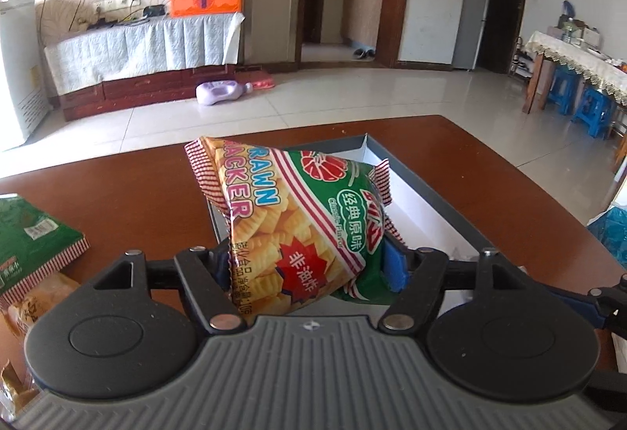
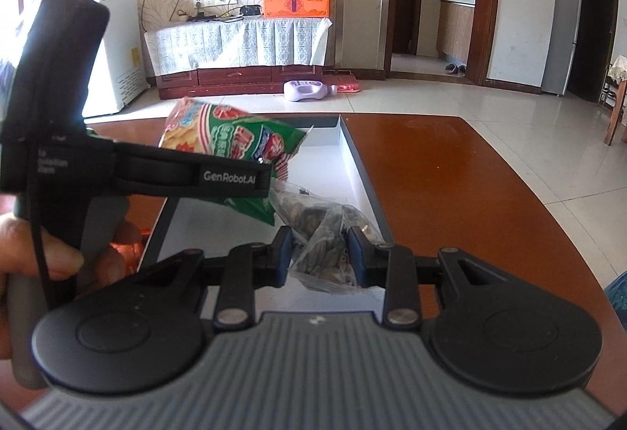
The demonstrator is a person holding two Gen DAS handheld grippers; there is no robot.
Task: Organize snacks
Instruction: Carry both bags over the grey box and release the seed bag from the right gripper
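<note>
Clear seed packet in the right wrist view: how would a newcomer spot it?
Find the brown table, then the white-lined box on it. Over the box, the right tongs pinch the clear packet, transparent with dark seeds showing, unlike the printed green-and-orange prawn cracker bag.
</note>
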